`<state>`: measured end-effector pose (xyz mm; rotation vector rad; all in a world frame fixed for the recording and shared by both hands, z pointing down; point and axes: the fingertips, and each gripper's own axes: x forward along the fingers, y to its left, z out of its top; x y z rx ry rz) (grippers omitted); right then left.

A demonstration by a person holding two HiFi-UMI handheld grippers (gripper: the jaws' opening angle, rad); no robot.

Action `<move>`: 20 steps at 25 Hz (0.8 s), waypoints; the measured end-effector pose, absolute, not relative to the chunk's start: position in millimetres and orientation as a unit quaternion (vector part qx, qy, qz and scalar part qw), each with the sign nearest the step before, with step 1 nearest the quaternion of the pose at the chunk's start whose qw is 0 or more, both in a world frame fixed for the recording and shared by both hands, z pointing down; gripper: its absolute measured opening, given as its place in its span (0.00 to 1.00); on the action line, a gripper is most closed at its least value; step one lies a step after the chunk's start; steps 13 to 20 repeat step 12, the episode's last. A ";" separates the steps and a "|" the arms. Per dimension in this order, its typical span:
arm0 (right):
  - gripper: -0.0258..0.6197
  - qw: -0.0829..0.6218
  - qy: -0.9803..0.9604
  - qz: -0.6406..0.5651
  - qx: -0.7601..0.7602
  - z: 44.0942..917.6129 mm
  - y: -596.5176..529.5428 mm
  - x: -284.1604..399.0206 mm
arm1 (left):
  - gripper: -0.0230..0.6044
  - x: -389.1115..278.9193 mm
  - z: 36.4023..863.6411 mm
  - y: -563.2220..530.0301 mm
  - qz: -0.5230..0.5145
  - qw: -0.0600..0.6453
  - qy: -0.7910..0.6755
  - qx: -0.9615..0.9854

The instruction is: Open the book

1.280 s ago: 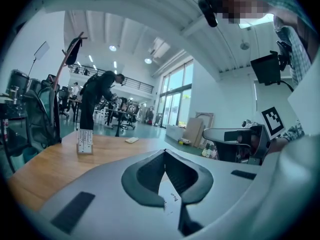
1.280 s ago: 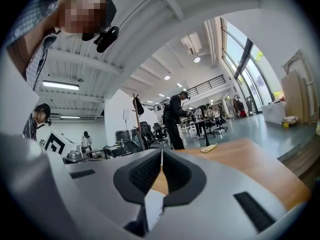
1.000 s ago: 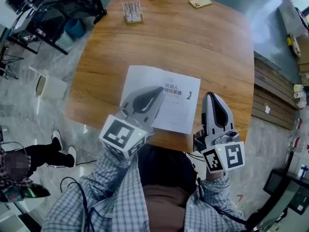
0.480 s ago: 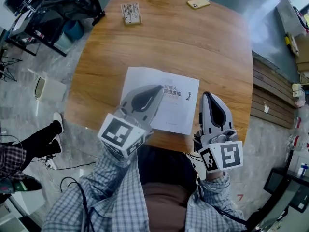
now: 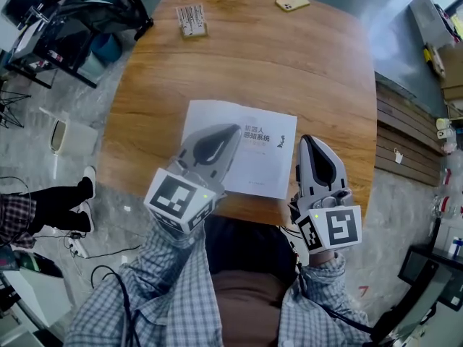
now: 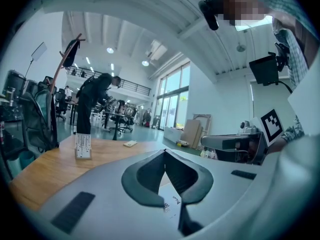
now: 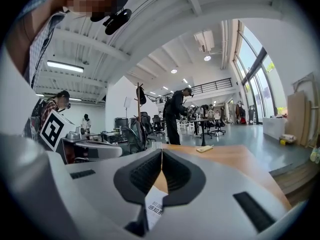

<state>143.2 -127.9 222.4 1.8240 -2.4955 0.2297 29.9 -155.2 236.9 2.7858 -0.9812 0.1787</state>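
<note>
A white book (image 5: 269, 166) with dark print lies beneath the left gripper (image 5: 234, 129), just left of the right gripper (image 5: 307, 140). Both are pale grey with black-and-white square patterns. The table (image 5: 289, 71) is honey-brown wood grain. Far ahead lies a yellow phone (image 5: 292, 3).

my head camera looks steeply down on the table (image 5: 289, 71). both gripper cameras sit low and close behind their jaws, facing level across it. all three share the phone (image 5: 291, 3) and book (image 5: 268, 165).
</note>
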 end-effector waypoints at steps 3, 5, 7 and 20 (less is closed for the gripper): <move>0.07 0.022 -0.804 0.076 0.590 222.4 -127.4 143.5 | 0.05 29.3 234.6 -154.8 0.052 0.096 -0.328 0.938; 0.07 0.023 -0.803 0.074 0.591 221.8 -127.8 143.4 | 0.05 28.7 233.3 -155.4 0.048 0.099 -0.328 0.938; 0.07 0.027 -0.804 0.072 0.590 223.3 -127.3 142.6 | 0.05 28.3 233.4 -154.7 0.049 0.097 -0.328 0.938; 0.07 0.035 -0.808 0.069 0.584 226.8 -124.8 136.7 | 0.05 24.2 233.3 -150.7 0.049 0.097 -0.332 0.937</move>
